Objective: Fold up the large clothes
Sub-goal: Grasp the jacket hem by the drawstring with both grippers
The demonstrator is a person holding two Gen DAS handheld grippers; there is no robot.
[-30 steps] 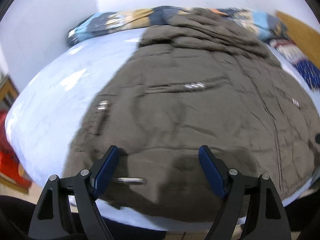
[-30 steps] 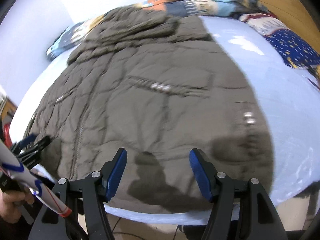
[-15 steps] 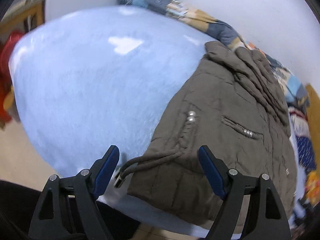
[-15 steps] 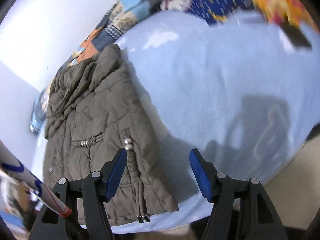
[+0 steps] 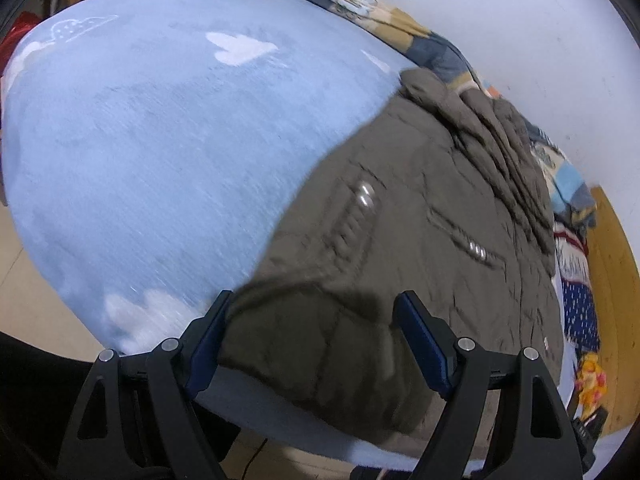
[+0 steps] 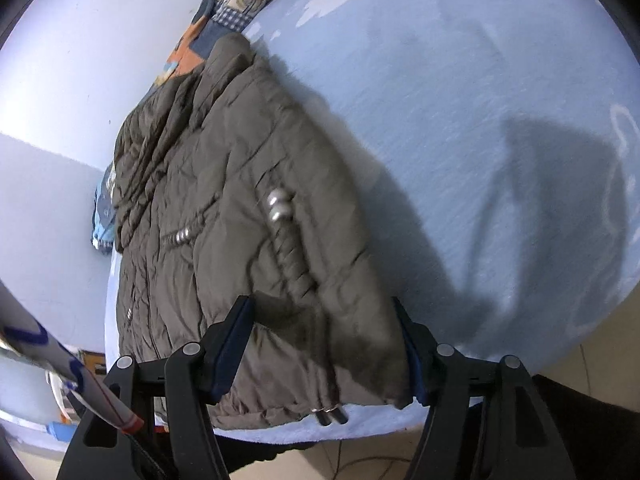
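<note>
Your left gripper (image 5: 312, 340) and right gripper (image 6: 324, 344) both gape wide, holding nothing, each straddling a bottom corner of the brown jacket (image 5: 420, 240), which runs lengthwise away from you up the bed (image 5: 140, 140).

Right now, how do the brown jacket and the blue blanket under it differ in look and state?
The brown jacket is dark and quilted, with creases and metal snaps; the blue blanket is pale and fleecy, with white cloud prints. The jacket covers only part of the bed, its hem at the near edge; the blanket is spread smooth across the whole bed. Both lie flat, and neither is gripped.
</note>
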